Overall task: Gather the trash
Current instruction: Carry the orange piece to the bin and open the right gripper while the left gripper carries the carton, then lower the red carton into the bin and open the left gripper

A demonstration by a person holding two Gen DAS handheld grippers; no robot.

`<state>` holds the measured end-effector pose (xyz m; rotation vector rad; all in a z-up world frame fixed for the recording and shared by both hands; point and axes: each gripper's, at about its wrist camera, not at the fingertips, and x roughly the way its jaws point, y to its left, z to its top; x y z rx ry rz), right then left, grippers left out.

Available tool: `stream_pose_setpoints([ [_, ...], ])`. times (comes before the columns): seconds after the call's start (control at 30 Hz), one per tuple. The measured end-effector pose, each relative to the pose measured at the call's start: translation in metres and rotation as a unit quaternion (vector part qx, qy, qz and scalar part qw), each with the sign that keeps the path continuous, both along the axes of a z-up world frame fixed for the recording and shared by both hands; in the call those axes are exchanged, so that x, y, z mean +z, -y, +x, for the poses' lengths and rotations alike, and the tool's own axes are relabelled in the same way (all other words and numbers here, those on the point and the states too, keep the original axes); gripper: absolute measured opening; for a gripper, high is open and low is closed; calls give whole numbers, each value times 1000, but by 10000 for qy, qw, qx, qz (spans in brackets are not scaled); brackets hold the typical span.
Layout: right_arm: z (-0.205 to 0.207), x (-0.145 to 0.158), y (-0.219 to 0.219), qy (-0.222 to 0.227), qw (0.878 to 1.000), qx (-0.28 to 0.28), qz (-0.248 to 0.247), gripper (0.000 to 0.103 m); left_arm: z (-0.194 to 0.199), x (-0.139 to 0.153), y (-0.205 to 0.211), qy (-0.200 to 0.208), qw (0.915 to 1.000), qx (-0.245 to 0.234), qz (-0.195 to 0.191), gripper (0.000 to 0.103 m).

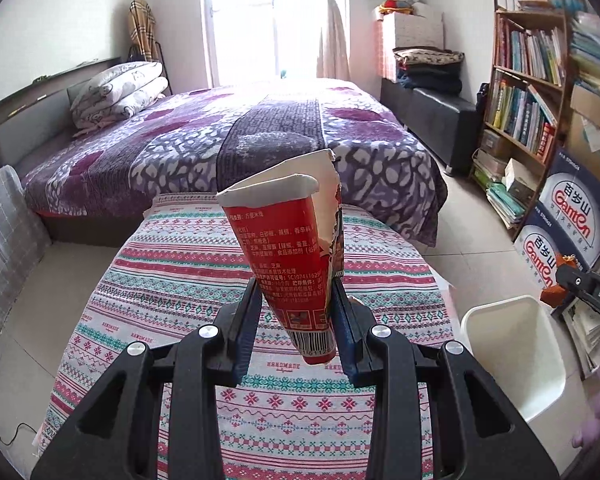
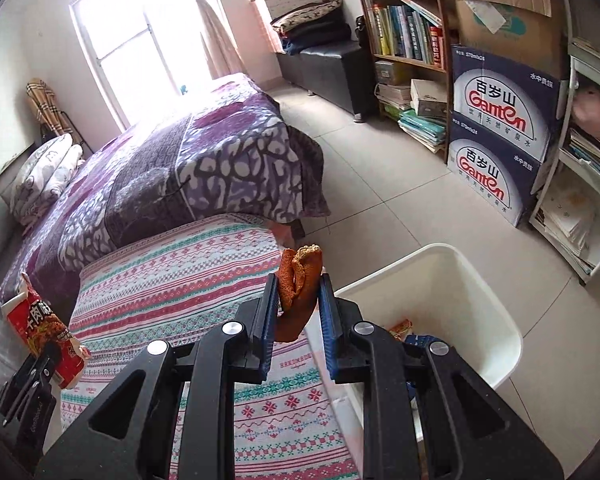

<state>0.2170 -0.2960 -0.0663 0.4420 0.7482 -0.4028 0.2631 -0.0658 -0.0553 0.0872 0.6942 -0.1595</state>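
Patterned woven cloth (image 1: 180, 272) below; left gripper (image 1: 296, 292) pinches crushed paper cup (image 1: 288, 240); right gripper (image 2: 298, 292) pinches wrinkled orange peel (image 2: 300, 280).

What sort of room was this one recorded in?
Most likely a bedroom at home: a bed under a purple patterned blanket, folded quilts by its headboard, and a crowded bookshelf along the wall.

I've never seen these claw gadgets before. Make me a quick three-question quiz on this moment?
1. True or false: the left claw grips a crushed red paper cup.
2. What does the right claw hold? A) orange peel B) a book C) a sock
3. Fill in: the white bin stands on the floor beside the ____ table.

Key: 1 true. 2 A, the orange peel. 3 cloth-covered.
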Motion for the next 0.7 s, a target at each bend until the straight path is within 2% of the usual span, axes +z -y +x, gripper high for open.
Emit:
stream_pose_setpoints([
  [0.2, -12, -8, 36, -265, 9985, -451, 130, 20, -6, -4, 32, -7, 9996, -276, 61, 35],
  [0.3, -19, -11, 54, -375, 9966, -706, 202, 25, -10, -6, 47, -21, 9991, -412, 73, 35],
  [0.37, -25, -11, 64, -379, 9952, -875, 207, 52, -12, -7, 58, -27, 9987, -512, 77, 35],
  [0.43, -32, -9, 72, -340, 9935, -1084, 112, 63, -15, -8, 68, -30, 9981, -618, 83, 35],
  [0.53, -40, -6, 83, -263, 9917, -1256, -11, 71, -18, -9, 83, -38, 9971, -754, 59, 35],
  [0.7, -54, -2, 104, -221, 9885, -1491, -137, 74, -25, -11, 111, -109, 9950, -995, -50, 35],
])
